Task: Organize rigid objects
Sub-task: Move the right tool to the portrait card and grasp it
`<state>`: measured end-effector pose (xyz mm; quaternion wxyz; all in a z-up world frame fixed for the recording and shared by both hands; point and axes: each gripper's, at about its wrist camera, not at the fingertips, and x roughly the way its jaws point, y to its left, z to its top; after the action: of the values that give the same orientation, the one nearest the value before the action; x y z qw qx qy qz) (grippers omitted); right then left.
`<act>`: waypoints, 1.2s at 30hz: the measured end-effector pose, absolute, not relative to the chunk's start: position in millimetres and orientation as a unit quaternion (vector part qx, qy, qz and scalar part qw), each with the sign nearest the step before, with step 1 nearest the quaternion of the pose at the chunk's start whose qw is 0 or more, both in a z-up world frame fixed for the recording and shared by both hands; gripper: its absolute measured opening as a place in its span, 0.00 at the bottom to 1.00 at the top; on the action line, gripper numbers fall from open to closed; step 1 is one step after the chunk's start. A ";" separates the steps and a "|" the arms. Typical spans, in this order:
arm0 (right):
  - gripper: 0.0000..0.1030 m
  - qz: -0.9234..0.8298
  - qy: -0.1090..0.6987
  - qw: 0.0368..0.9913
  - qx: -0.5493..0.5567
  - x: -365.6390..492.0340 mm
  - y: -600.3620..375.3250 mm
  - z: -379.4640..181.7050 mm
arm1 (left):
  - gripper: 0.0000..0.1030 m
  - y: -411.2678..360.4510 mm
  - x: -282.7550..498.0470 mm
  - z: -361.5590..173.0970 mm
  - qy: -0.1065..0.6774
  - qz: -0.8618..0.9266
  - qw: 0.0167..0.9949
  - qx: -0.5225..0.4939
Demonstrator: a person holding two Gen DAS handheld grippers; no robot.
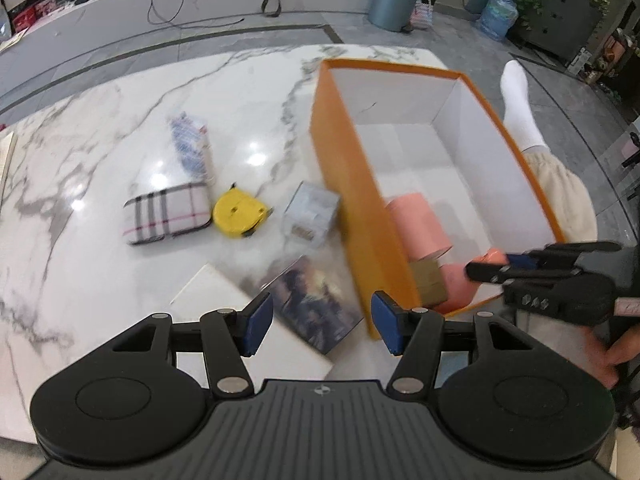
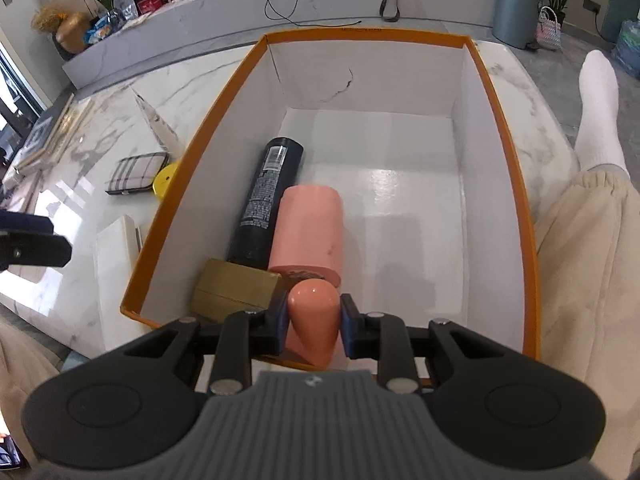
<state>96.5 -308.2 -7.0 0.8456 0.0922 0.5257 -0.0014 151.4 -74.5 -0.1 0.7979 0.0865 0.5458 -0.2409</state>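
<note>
right gripper (image 2: 313, 330): jaws clamped on pink cone-shaped piece (image 2: 312, 320), held low over near end of orange box (image 2: 224, 108), likely for setting beside pink cylinder (image 2: 310, 230), black can (image 2: 268, 196), gold box (image 2: 234, 288) | left gripper (image 1: 322, 326): jaws spread, empty, above surface (image 1: 80, 160) items: yellow tape measure (image 1: 238, 214), plaid case (image 1: 168, 214) awaited boxing

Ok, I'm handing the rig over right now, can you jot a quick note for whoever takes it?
Right gripper: shut on the pink cone-shaped piece, held at the near end of the orange box.
Left gripper: open, empty, above the table beside the box.
Done, in box: black can, pink cylinder, brown box.
Left on the marble table: plaid case, yellow tape measure, small grey box, blue-patterned carton, dark picture box, white flat box.
</note>
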 end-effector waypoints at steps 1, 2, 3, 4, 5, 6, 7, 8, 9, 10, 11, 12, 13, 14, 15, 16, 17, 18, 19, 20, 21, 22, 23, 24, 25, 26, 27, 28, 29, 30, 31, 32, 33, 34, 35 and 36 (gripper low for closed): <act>0.28 -0.001 0.526 0.846 0.087 96.6 -305.7 -4.7 | 0.66 -69.1 151.0 -1.2 0.548 -0.239 0.797 0.086; 0.32 0.001 0.524 0.848 0.080 96.5 -302.7 -0.6 | 0.65 -64.8 150.5 -2.0 0.549 -0.237 0.797 0.085; 0.41 0.004 0.520 0.851 0.071 96.2 -298.8 3.9 | 0.66 -60.2 150.5 -2.8 0.551 -0.233 0.797 0.082; 0.42 0.004 0.513 0.856 0.058 95.4 -294.4 9.6 | 0.66 -56.0 150.4 -2.9 0.552 -0.230 0.797 0.080; 0.42 0.004 0.508 0.860 0.046 96.6 -290.0 13.8 | 0.66 -52.1 150.4 -3.1 0.553 -0.229 0.797 0.078; 0.42 0.004 0.503 0.864 0.033 97.0 -285.9 18.3 | 0.66 -48.3 150.5 -3.0 0.554 -0.227 0.797 0.075; 0.42 0.006 0.495 0.869 0.021 97.3 -280.9 23.9 | 0.66 -43.6 150.8 -3.3 0.555 -0.225 0.798 0.070; 0.42 0.011 0.486 0.874 0.012 97.8 -275.6 29.5 | 0.66 -40.0 151.2 -3.6 0.556 -0.223 0.798 0.067; 0.42 0.016 0.479 0.878 0.007 98.0 -272.0 33.9 | 0.65 -37.1 151.2 -3.8 0.556 -0.220 0.799 0.064; 0.42 0.028 0.470 0.882 0.002 98.9 -266.2 38.6 | 0.65 -32.9 151.8 -4.9 0.556 -0.216 0.800 0.058; 0.41 0.043 0.464 0.885 -0.005 100.6 -259.2 42.6 | 0.65 -29.9 152.9 -6.7 0.558 -0.211 0.801 0.053; 0.39 0.055 0.460 0.886 -0.011 102.7 -252.2 45.5 | 0.65 -26.9 154.5 -9.4 0.561 -0.205 0.801 0.046; 0.34 0.072 0.454 0.888 -0.018 105.2 -243.1 48.2 | 0.65 -23.2 156.7 -12.8 0.566 -0.197 0.800 0.037; 0.33 0.085 0.450 0.889 -0.026 107.7 -235.1 49.7 | 0.66 -19.1 159.6 -17.8 0.574 -0.183 0.798 0.026; 0.32 0.097 0.447 0.889 -0.038 110.5 -226.0 50.3 | 0.66 -16.2 161.8 -22.6 0.581 -0.172 0.795 0.017; 0.32 0.110 0.444 0.888 -0.053 113.5 -215.7 50.5 | 0.66 -13.6 164.0 -27.1 0.587 -0.162 0.793 0.009; 0.32 0.123 0.442 0.886 -0.070 117.8 -204.2 49.8 | 0.67 -10.7 167.0 -33.2 0.595 -0.150 0.790 -0.001; 0.32 0.138 0.445 0.881 -0.085 122.3 -194.1 48.2 | 0.70 -7.9 169.7 -38.7 0.601 -0.139 0.787 -0.011; 0.31 0.152 0.450 0.875 -0.098 127.3 -184.2 45.1 | 0.71 -5.1 172.7 -44.6 0.607 -0.124 0.785 -0.024; 0.31 0.162 0.457 0.868 -0.110 132.4 -176.0 40.7 | 0.73 -2.3 175.9 -50.6 0.612 -0.110 0.782 -0.040; 0.31 0.167 0.463 0.862 -0.118 136.7 -171.0 36.8 | 0.76 -0.1 178.7 -56.3 0.617 -0.102 0.779 -0.054; 0.31 0.175 0.470 0.856 -0.127 141.3 -165.2 30.8 | 0.79 1.6 180.7 -60.1 0.620 -0.098 0.776 -0.064; 0.31 0.182 0.477 0.849 -0.138 145.8 -159.7 24.5 | 0.81 2.7 183.8 -65.7 0.625 -0.091 0.772 -0.076; 0.31 0.186 0.482 0.844 -0.148 149.0 -155.6 19.5 | 0.82 3.4 185.9 -68.5 0.628 -0.085 0.770 -0.082; 0.31 0.191 0.487 0.837 -0.161 152.2 -151.9 13.5 | 0.82 2.5 187.7 -72.2 0.630 -0.082 0.768 -0.084; 0.31 0.195 0.490 0.832 -0.174 155.6 -148.5 8.0 | 0.82 0.5 190.0 -75.6 0.632 -0.082 0.766 -0.081; 0.31 0.198 0.494 0.827 -0.183 158.8 -145.4 4.4 | 0.82 -1.5 191.5 -78.7 0.634 -0.082 0.765 -0.077; 0.31 0.201 0.499 0.821 -0.191 162.3 -143.7 -0.1 | 0.82 -2.9 193.2 -81.9 0.636 -0.079 0.764 -0.074; 0.31 0.205 0.504 0.815 -0.198 166.5 -141.9 -5.0 | 0.82 -3.6 194.7 -84.7 0.639 -0.076 0.762 -0.074; 0.31 0.207 0.508 0.811 -0.203 168.9 -141.2 -7.8 | 0.82 -4.0 196.5 -87.5 0.642 -0.076 0.759 -0.076; 0.31 0.210 0.513 0.806 -0.208 171.9 -139.9 -11.1 | 0.82 -4.1 198.2 -90.4 0.645 -0.074 0.756 -0.079; 0.31 0.212 0.517 0.802 -0.211 174.8 -139.2 -14.0 | 0.82 -3.6 200.2 -93.0 0.649 -0.074 0.753 -0.083; 0.31 0.214 0.521 0.798 -0.214 177.2 -138.7 -16.5 | 0.82 -3.6 202.3 -94.8 0.652 -0.077 0.750 -0.085; 0.31 0.216 0.525 0.795 -0.216 179.1 -137.3 -18.7 | 0.82 -4.4 204.3 -96.8 0.654 -0.078 0.748 -0.086; 0.31 0.216 0.529 0.791 -0.219 181.5 -135.6 -21.5 | 0.82 -4.8 205.8 -98.2 0.655 -0.077 0.747 -0.084; 0.31 0.214 0.532 0.788 -0.223 183.2 -134.5 -24.0 | 0.82 -6.3 206.8 -99.4 0.656 -0.076 0.747 -0.083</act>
<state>183.2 -134.5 -24.0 0.7880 -0.2230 0.5323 0.2144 206.8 -6.3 -99.4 0.7467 -0.0829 0.6556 -0.0763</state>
